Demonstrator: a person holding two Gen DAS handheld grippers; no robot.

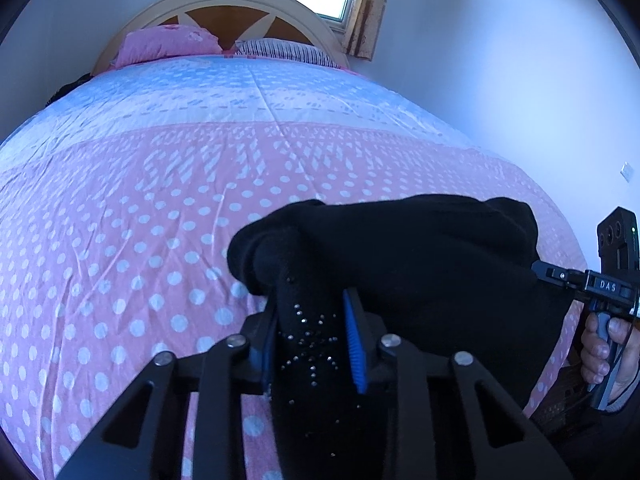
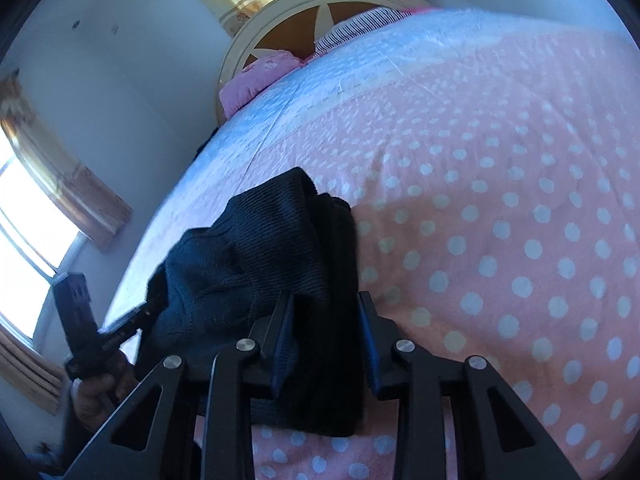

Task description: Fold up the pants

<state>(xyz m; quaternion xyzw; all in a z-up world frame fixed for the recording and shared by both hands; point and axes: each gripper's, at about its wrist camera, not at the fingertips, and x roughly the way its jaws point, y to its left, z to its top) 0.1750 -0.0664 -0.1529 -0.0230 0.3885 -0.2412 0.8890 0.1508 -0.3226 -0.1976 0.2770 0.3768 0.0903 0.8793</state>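
In the left wrist view the polka-dot bedspread (image 1: 120,240) fills the left and centre of the frame, with a pink pillow (image 1: 168,42) and a striped pillow (image 1: 280,51) against the headboard (image 1: 224,0) at the top. At lower centre the left gripper (image 1: 316,340) has its blue-padded fingers (image 1: 356,344) pinching a fold of the black pants (image 1: 420,256), a part set with small studs. The pants stretch rightward, held up off the bed, to the right gripper (image 1: 538,268) at the right edge, gripped by a person's hand (image 1: 604,352).

In the right wrist view the left gripper (image 2: 148,312) shows at lower left, and the pants (image 2: 248,264) hang bunched at centre between the right gripper's (image 2: 326,340) fingers (image 2: 284,340), which clamp the cloth; bedspread (image 2: 500,200) fills the right.

This looks like an early step: the garment is lifted by two points, not yet spread. The next move probably calls for drawing the grippers apart and laying the pants flat on the bed before any fold. No containers are visible.
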